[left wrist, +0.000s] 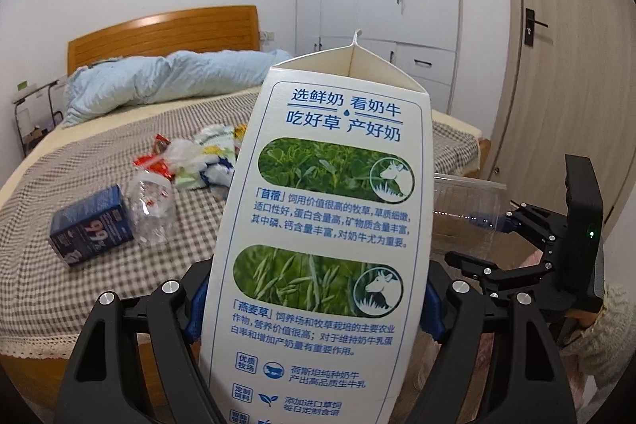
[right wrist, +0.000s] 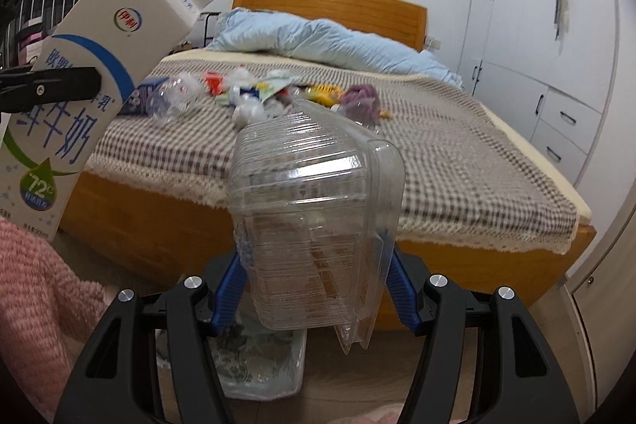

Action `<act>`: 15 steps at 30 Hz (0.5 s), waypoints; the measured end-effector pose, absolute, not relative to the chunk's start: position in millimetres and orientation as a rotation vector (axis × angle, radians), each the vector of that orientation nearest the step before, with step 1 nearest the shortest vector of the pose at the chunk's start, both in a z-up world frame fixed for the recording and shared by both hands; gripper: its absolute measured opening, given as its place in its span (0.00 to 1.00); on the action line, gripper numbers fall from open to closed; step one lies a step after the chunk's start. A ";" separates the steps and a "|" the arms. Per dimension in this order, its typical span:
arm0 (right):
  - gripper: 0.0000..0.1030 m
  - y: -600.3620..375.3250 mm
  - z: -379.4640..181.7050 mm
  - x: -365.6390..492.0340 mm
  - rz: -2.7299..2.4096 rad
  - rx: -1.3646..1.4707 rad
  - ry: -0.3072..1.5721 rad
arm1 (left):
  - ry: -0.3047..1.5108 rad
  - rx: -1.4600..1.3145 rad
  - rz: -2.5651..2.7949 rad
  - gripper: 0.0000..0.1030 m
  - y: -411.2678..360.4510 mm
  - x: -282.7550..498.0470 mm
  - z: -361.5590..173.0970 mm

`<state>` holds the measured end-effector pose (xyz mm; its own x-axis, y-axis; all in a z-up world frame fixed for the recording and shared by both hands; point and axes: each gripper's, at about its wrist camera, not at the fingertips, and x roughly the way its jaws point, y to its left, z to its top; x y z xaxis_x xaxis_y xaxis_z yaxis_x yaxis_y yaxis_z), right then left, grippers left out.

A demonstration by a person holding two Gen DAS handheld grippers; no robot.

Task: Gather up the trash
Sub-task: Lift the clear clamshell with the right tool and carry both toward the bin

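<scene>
Clearly the collecting is only partly done. The left gripper (left wrist: 314, 308) is clamped on a tall milk carton (left wrist: 330, 225) that fills the middle of the left wrist view, its spout torn open at the top. The right gripper (right wrist: 314, 289) grips a clear plastic clamshell box (right wrist: 314, 217) in the centre of the right wrist view. Below that box, at the bottom centre of the frame, sits what looks like a bin lined with a clear bag (right wrist: 274, 364), with some rubbish already inside, so these two pieces appear close to being dropped in.

Much is left on the bed (right wrist: 457, 161): a dark blue carton (left wrist: 91, 225) and a crushed plastic bottle (left wrist: 153, 201) at the left of the left wrist view, plus a heap of wrappers (left wrist: 198, 157) behind them, and a purple lump (right wrist: 359, 102) near the middle of the right wrist view.

Most of the bin is hidden behind the gripper and the box. The wrappers are too blurred to sort out, and the milk carton's base is cut off.
</scene>
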<state>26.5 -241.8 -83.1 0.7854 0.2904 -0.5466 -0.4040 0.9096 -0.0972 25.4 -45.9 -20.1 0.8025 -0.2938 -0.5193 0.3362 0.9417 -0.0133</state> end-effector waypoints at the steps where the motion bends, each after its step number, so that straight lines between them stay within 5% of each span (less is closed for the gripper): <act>1: 0.59 -242.0 -86.1 25.6 0.379 -0.214 0.560 | 0.555 0.089 -0.347 0.74 -47.8 25.9 -23.8; 15: 0.59 -234.9 -130.8 15.3 0.423 -0.267 0.698 | 0.705 0.195 -0.426 0.74 -67.9 22.6 -82.9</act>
<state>15.3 -234.9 -130.8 0.6873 0.2849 -0.6682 -0.4602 0.8825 -0.0971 22.6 -67.9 -82.9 0.6807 -0.3127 -0.6625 0.4420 0.8965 0.0310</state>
